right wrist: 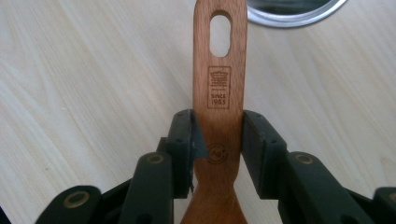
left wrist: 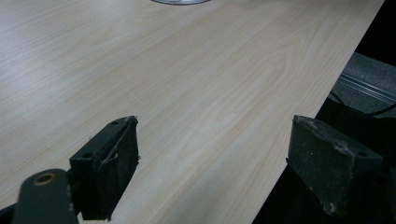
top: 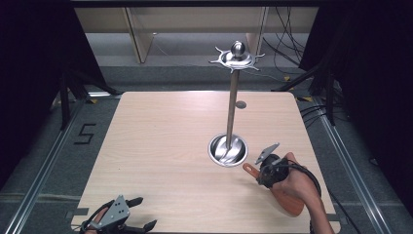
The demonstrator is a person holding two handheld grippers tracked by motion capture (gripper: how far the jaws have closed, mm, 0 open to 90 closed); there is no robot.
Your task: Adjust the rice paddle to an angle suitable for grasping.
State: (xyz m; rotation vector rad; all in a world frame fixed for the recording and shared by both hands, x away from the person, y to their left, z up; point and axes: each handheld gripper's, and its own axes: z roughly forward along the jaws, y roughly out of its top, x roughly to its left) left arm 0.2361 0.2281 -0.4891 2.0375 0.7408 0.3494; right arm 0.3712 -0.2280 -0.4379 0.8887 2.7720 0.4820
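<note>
Wooden and reddish-brown, the spatula (right wrist: 220, 93) is clamped across its flat handle by the right gripper (right wrist: 218, 140), both pads pressed on the handle's edges just below the burnt-in stamp. It looks stiff and light, smooth but not slick, so a squeeze on the narrow handle should hold it; the wide blade end would be awkward to grasp. Seen from above, the spatula (top: 285, 195) lies just beside the round base of the steel rack (top: 228, 148), on the side nearest the person. Its long axis runs slantwise, the handle tip with its slotted hanging hole pointing toward that base, the blade trailing back under the hand. I would judge that the slot is meant for one of the hooks on the rack's crown, high above the base. Well away from the base, at the near table (top: 160, 146) edge, the left gripper (left wrist: 215, 163) rests with jaws wide apart, nothing between them
</note>
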